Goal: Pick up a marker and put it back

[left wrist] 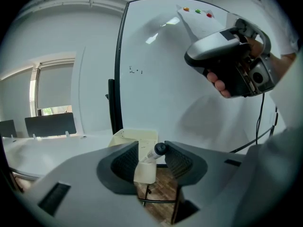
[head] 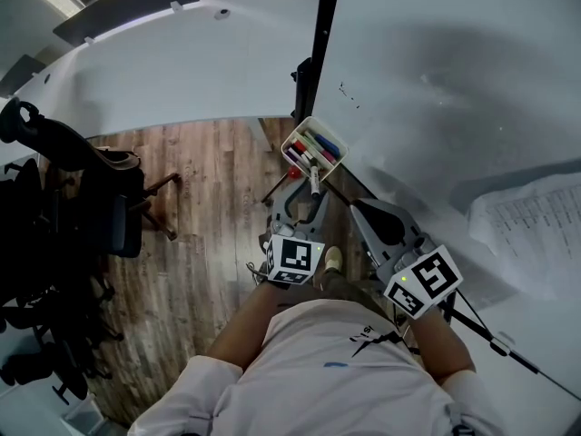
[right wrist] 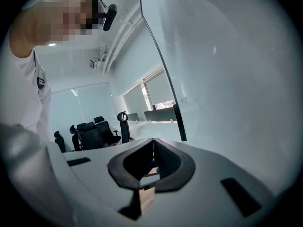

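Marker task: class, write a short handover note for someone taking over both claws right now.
Left claw: open, with the black-capped marker loose between its jaws, at the tray's near rim.
Right claw: shut, empty, beside the left one.
Done, it seems: the marker is brought to the tray and unclamped.
Left: check that it settles in the tray with the other markers, then draw the left claw away.

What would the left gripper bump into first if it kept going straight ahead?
The left gripper would likely meet the black-capped marker first; it sits between the open fingers. Just beyond is the white tray, though depth is unclear.
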